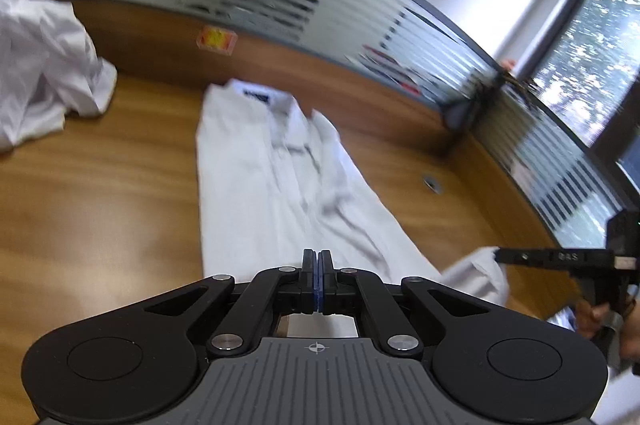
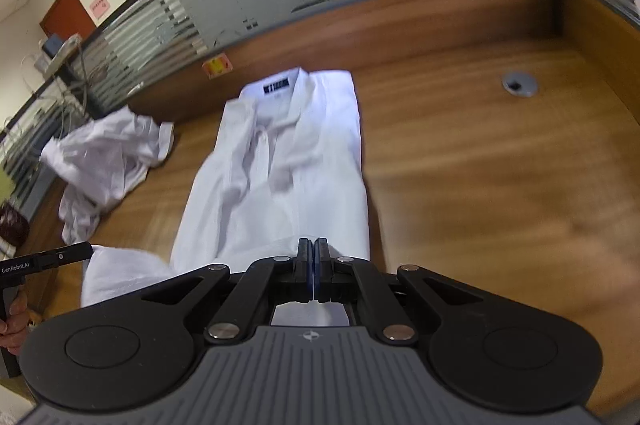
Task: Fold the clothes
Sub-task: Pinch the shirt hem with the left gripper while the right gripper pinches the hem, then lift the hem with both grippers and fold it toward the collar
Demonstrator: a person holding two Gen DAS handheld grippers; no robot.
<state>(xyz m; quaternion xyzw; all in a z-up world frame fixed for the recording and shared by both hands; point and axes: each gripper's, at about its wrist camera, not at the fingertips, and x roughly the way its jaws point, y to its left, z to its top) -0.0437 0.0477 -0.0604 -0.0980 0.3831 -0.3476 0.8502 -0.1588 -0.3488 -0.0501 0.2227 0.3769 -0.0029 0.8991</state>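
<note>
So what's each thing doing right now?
Shirt: flat on the desk, sides folded in, hem lifted.
Left gripper: jaws shut on the hem.
Right gripper: jaws shut on the hem.
Other shirt: crumpled, unfolded.

You have the shirt [image 2: 288,161] lying lengthwise on the desk [image 2: 480,161], collar end toward the partition [image 2: 400,13] behind it. Left of the shirt sits the crumpled garment [image 2: 108,161]; right of the shirt, well apart, the cable grommet [image 2: 519,83] is set in the desk. Both grippers pinch the shirt's near edge, the left gripper [image 1: 318,259] to the left of the right gripper [image 2: 312,249].
</note>
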